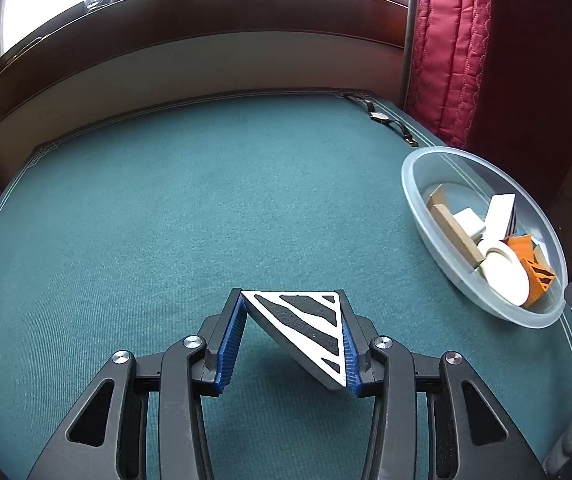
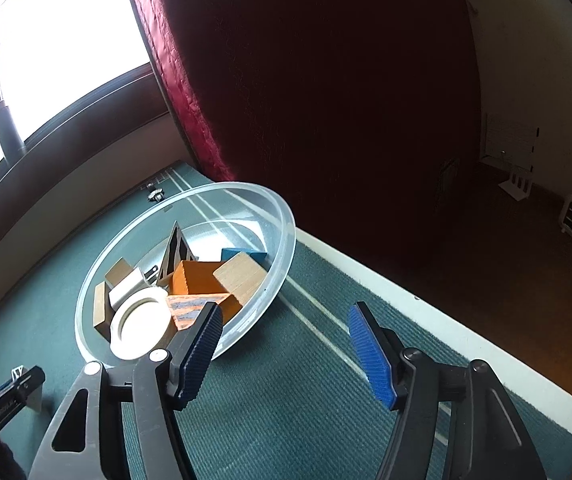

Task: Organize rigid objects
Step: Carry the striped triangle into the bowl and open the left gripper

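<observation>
Left wrist view: left tongs (image 1: 292, 332) clamp a black-and-white striped triangular block (image 1: 306, 328) between their pads above the desk (image 1: 165, 200). Ahead to their right, a clear bowl (image 1: 414, 184) holds mixed blocks.

Right wrist view: right tongs (image 2: 283, 350) gape, holding nothing, the bowl just ahead-left.

Both the left gripper (image 1: 292, 336) and the right gripper (image 2: 286, 354) are black plastic linkages with silver pivot screws, triangular cut-outs in the arms, and ribbed blue finger pads.
</observation>
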Tool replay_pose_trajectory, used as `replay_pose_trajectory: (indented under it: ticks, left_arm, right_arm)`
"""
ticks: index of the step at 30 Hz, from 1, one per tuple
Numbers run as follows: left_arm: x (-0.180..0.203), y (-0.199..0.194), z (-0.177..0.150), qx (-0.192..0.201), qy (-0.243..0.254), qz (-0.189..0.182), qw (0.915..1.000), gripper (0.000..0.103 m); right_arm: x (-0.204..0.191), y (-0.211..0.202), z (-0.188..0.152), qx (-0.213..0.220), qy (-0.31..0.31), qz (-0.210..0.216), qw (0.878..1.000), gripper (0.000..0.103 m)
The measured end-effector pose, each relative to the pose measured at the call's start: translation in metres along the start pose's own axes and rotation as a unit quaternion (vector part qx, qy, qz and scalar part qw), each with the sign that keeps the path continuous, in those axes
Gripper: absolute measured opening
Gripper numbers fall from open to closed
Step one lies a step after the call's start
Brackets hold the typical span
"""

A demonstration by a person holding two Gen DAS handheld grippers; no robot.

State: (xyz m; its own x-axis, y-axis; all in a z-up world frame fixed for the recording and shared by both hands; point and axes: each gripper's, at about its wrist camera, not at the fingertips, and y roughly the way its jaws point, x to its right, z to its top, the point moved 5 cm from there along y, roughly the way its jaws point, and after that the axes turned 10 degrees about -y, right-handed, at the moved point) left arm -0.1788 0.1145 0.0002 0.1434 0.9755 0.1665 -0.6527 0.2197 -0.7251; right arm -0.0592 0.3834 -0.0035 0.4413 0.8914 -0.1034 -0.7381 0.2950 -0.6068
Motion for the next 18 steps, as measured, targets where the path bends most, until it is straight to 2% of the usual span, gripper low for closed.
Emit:
replay_pose_trajectory:
  ticks: [8, 18]
  left_arm:
    - [0.049, -0.01, 0.014, 0.011, 0.031, -0.024, 0.9992, 0.044]
    - [0.099, -0.003, 0.027, 0.014, 0.06, -0.035, 0.9975, 0.044]
  right_arm:
    - [0.006, -0.005, 0.002, 0.014, 0.013, 0.005, 1.0, 0.07]
    - [0.014, -0.013, 0.006, 0.036, 0.034, 0.008, 0.999, 0.076]
